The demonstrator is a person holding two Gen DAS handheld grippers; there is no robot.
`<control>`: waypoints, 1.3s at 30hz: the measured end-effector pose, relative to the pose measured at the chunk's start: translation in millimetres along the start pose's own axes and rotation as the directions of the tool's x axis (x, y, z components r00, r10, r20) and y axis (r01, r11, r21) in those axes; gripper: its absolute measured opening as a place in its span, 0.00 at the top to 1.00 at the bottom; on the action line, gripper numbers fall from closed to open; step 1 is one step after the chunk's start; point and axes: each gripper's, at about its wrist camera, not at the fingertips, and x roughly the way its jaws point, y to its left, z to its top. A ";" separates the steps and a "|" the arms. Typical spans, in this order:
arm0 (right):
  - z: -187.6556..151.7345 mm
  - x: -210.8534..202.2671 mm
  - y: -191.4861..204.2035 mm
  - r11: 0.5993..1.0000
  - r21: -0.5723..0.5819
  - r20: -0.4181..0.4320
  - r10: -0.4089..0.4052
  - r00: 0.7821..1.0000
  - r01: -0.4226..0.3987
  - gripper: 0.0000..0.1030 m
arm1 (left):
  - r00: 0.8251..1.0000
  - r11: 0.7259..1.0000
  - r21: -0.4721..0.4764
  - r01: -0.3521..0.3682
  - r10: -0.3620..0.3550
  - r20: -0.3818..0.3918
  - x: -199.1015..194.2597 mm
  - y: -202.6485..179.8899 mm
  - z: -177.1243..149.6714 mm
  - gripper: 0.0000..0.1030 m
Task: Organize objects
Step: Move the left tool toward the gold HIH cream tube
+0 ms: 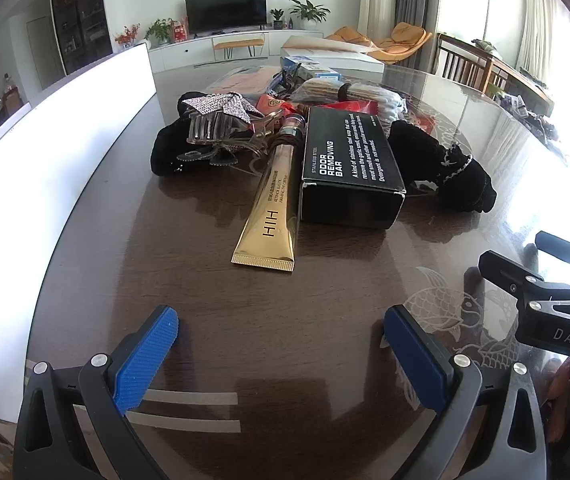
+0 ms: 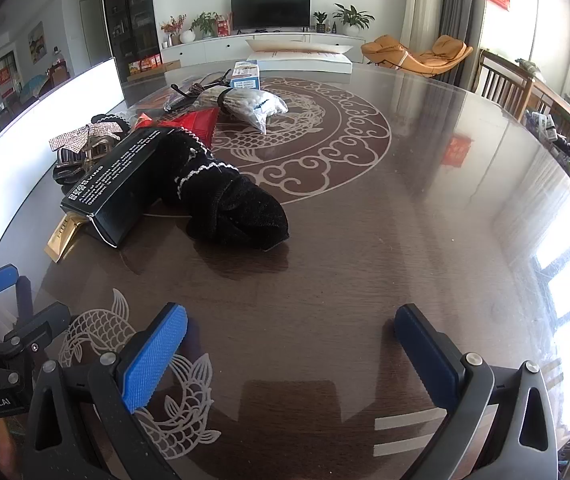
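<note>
Both tools, left tool (image 1: 281, 346) and right tool (image 2: 291, 342), hover spread and empty. Reach the left for the gold tube (image 1: 269, 220) lying nearest; pinch its flat crimped end squarely.

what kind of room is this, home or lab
Most likely a home living and dining room. A television stands on a low white cabinet with potted plants, an orange lounge chair sits by the curtains, and the clutter lies on a dark wooden dining table.
</note>
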 end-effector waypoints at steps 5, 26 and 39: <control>0.5 0.6 0.8 1.000 0.004 -0.011 -0.006 1.000 0.006 0.00 | 0.999 1.000 0.004 0.001 -0.001 -0.037 1.9 -0.9 5.4 0.00; 3.3 1.1 2.2 1.000 0.002 -0.085 -0.007 0.996 0.007 0.00 | 0.988 0.995 0.079 0.057 -0.045 -0.148 30.0 -8.6 43.7 0.00; 30.4 22.6 5.5 0.999 -0.044 -0.102 0.026 0.994 -0.031 0.00 | 0.991 0.993 0.093 0.069 -0.058 -0.119 53.5 -14.8 74.0 0.00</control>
